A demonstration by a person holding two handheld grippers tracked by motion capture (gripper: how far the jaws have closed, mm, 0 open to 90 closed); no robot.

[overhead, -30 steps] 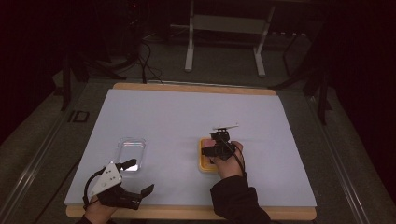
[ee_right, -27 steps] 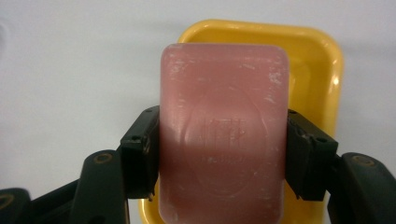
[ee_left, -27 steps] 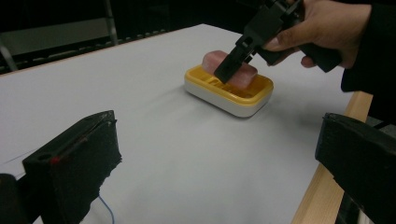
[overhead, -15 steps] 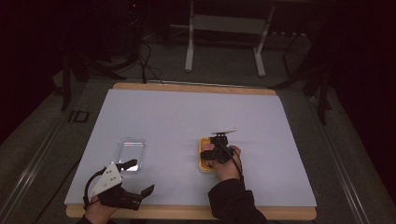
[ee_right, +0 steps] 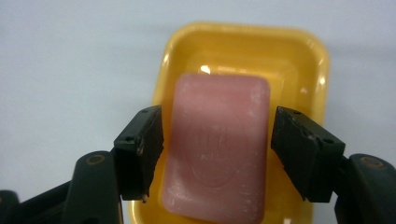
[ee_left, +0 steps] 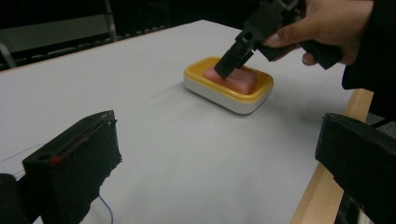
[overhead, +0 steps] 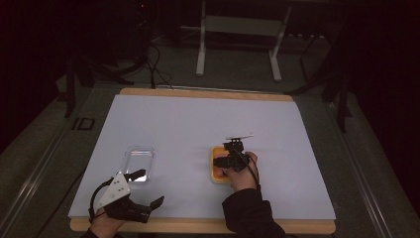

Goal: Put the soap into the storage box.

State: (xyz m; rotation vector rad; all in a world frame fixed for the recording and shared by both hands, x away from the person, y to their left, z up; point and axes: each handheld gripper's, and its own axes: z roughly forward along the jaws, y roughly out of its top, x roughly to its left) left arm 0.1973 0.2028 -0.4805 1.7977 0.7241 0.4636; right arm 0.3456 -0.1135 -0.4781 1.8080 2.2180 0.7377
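A pink bar of soap (ee_right: pixel 219 107) lies in a yellow soap dish (ee_right: pixel 243 42) with a white base (ee_left: pixel 224 95), right of the table's middle (overhead: pixel 216 177). My right gripper (ee_right: pixel 217 149) points down into the dish, open. Its jaws stand on either side of the soap (ee_left: pixel 240 81), close to its long edges. A hand holds this gripper (overhead: pixel 224 162) over the dish, and it also appears across the table (ee_left: pixel 229 65) in the left gripper view. My left gripper (overhead: pixel 148 187) rests near the front left edge, open and holding nothing (ee_left: pixel 219 158).
A clear plastic lid or tray (overhead: pixel 138 157) lies on the white sheet (overhead: pixel 198 124) just beyond the left gripper. The wooden table edge (ee_left: pixel 327 186) runs close to the left gripper. A metal stand (overhead: pixel 237 44) is on the floor behind the table.
The right gripper has come down and slightly nearer over the dish, so its jaws now straddle the soap. The left gripper has stayed where it was.
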